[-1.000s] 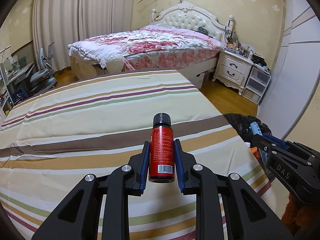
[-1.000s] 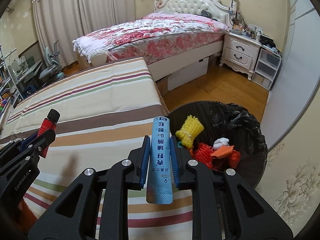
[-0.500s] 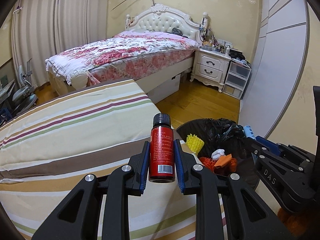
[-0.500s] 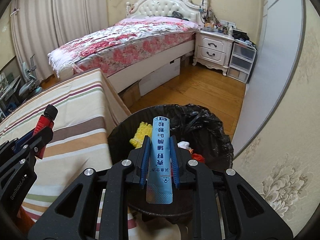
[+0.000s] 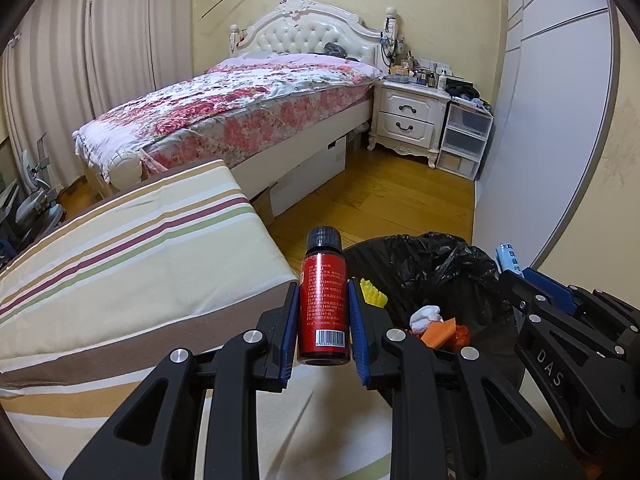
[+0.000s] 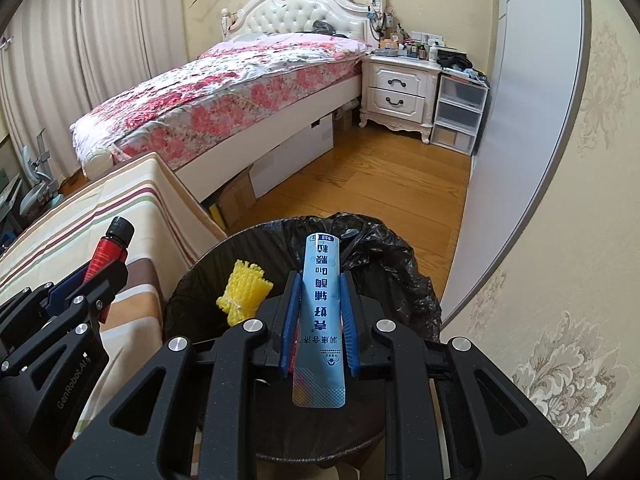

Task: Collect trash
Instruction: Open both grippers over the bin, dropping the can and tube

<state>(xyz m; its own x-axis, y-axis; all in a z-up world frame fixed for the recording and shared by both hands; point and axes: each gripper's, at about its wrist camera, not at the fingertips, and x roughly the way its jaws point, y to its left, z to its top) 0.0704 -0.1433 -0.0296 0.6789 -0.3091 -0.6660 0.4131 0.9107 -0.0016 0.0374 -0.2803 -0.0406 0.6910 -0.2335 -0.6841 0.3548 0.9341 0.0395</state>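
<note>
Red bottle [image 5: 323,309] sits pinched mid-body in the left tool [image 5: 323,326] — rigid, probably slick; blue sachet [image 6: 322,322], light and floppy, is clamped by the right tool [image 6: 319,320] over the bin [image 6: 208,276].

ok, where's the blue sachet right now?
Blue sachet is clamped in the right gripper, centre of the right wrist view, over the black-lined trash bin, with the yellow foam net to its left.

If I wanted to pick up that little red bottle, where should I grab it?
Grab the red bottle around its straight round middle, coming from the bottom end with a pad on each side. The body is smooth and even there; the black cap is narrower. That is how the left claw holds it now.
</note>
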